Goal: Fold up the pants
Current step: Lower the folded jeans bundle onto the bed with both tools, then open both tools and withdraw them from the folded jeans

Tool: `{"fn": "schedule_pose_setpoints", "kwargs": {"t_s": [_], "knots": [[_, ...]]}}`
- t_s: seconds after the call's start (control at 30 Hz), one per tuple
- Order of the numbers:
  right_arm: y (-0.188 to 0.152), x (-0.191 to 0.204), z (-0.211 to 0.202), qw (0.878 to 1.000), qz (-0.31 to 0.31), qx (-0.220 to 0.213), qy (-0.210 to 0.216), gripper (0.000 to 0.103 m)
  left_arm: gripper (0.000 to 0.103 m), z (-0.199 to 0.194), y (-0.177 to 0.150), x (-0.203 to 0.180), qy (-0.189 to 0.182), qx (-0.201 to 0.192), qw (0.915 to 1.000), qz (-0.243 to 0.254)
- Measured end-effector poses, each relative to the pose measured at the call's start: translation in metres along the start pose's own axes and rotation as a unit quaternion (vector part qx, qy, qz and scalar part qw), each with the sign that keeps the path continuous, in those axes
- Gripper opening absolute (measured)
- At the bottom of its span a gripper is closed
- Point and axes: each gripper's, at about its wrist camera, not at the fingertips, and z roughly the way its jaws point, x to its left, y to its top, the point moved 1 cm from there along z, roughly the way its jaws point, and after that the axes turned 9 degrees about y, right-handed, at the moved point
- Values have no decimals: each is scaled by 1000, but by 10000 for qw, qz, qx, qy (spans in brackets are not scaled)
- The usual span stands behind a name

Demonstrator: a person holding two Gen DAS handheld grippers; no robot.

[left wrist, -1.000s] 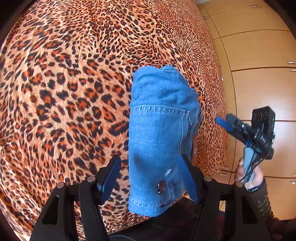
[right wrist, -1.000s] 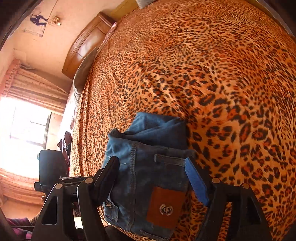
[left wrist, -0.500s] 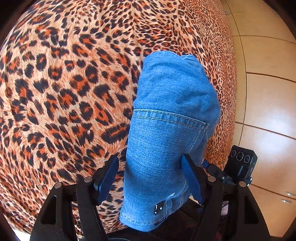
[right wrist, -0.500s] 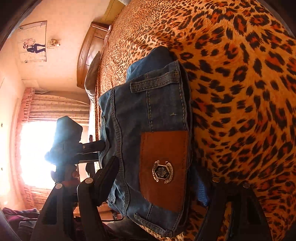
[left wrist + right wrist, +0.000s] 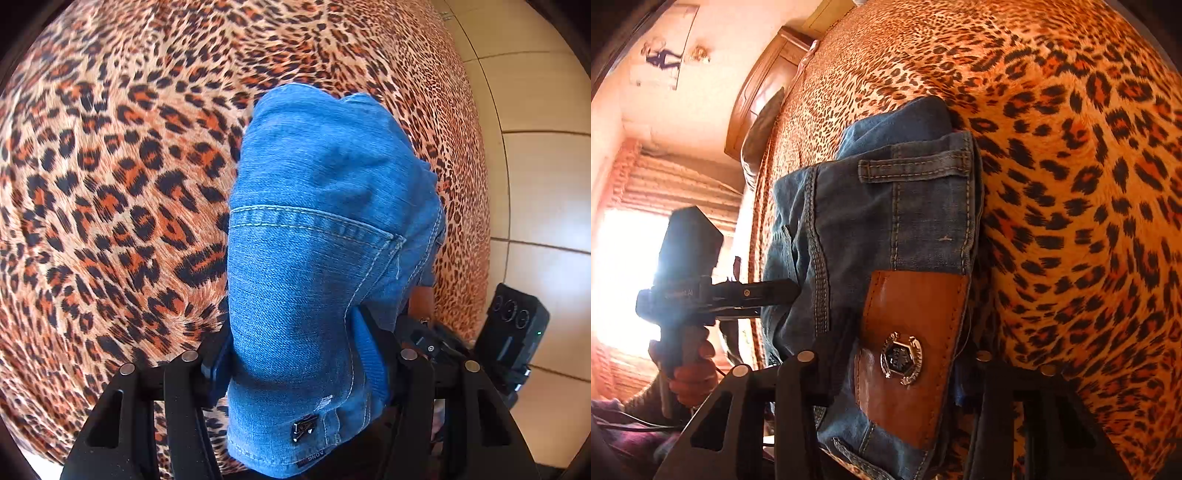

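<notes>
- Left wrist view: showed the folded pants (image 5: pixel 314 258) lying on the leopard-print bedspread (image 5: pixel 110 184) near the bed's right edge, close to the person.
- Left gripper (image 5: pixel 299 354) clamped on the near end of the bundle, blue pads (image 5: pixel 369 354) pressed into the denim from both sides, likely to keep the stacked layers from sliding apart.
- Pocket seam and small metal tag (image 5: pixel 304 428) faced up, so folded with the seat side outward.
- Right gripper (image 5: pixel 517 332) seen just beyond the bundle's right side, over the tiled floor (image 5: pixel 546 184); its fingers hidden behind the denim there.
- Right wrist view: looked along the waistband end, with the brown leather patch (image 5: pixel 908 339) and belt loop (image 5: pixel 916 168) on top.
- Right gripper (image 5: pixel 897 373) straddled that end, fingers tight against the cloth on either side, judged gripping the pants to share the load.
- Left gripper (image 5: pixel 768 291) entered from the left against the window glare, tips buried in the denim fold.
- Held at both ends, probably so the bundle could be shifted or squared up as one piece; fold appeared nearly complete.
</notes>
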Motion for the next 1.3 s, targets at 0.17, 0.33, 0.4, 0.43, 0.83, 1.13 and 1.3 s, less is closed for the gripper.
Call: {"fn": "schedule_pose_setpoints", "kwargs": {"t_s": [0.17, 0.33, 0.4, 0.43, 0.83, 1.13, 1.3], "knots": [[6, 29, -6, 9994, -320, 3, -110, 34, 45, -24, -9, -14, 128, -323, 9989, 320], [52, 69, 5, 9980, -602, -167, 94, 34, 44, -74, 21, -8, -53, -935, 9956, 77], [79, 90, 8, 9959, -818, -345, 157, 35, 44, -98, 39, -3, -63, -1293, 9916, 52], [92, 98, 12, 9950, -896, -414, 173, 37, 48, -107, 48, 4, -63, -1406, 9900, 72], [142, 79, 19, 9864, -323, -463, -1542, 77, 53, -99, 50, 10, 1814, -1947, 9639, -59], [75, 113, 17, 9595, -675, -541, -2680, 103, 55, -105, 2, -17, 2242, -2362, 9454, -138], [48, 156, -14, 9271, -1585, -1358, -3114, 103, 58, -114, -30, -23, 2469, -2738, 9295, -105]]}}
